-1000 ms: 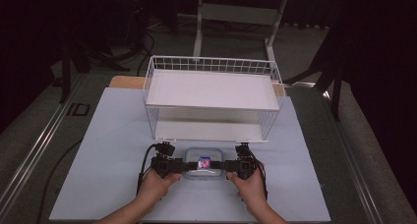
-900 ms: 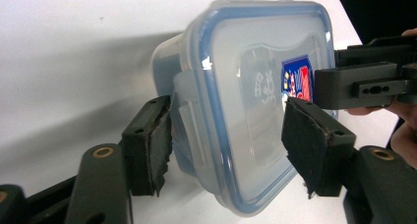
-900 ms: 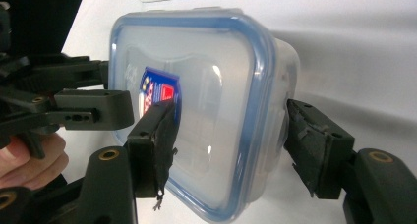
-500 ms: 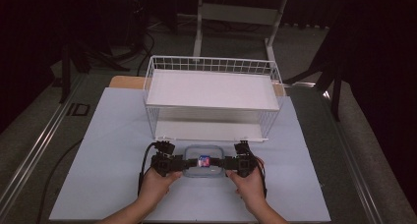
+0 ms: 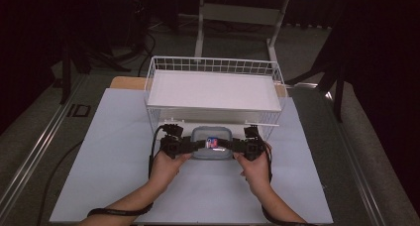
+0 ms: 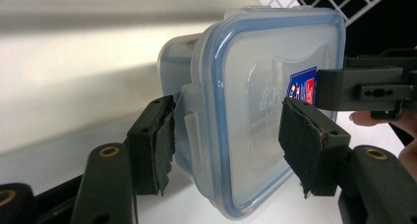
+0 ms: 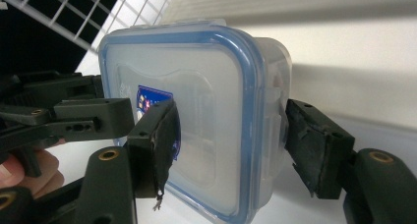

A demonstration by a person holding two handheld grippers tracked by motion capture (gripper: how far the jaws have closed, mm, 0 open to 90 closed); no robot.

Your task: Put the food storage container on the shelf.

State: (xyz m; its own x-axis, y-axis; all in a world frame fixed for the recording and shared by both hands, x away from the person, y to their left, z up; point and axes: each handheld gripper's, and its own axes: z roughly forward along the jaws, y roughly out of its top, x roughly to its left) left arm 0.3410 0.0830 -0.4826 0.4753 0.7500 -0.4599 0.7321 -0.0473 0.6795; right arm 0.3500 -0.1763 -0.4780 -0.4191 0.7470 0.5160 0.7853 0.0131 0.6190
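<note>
The lidded plastic container (image 5: 212,142) sits on the white surface (image 5: 114,151) at the wire rack's (image 5: 214,89) 6 o'clock. The left hand-held gripper (image 6: 223,140) clamps its 9 o'clock end, one pad on the lid, one under the latch; the right hand-held gripper (image 7: 231,135) clamps the 3 o'clock end likewise. Uneven lifting could tilt the smooth container until it slips free or hits the rack.

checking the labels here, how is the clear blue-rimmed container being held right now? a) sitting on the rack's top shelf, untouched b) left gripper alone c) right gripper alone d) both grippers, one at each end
d: in the high view the left gripper and right gripper close on opposite ends of the container, in front of the wire rack.
</note>
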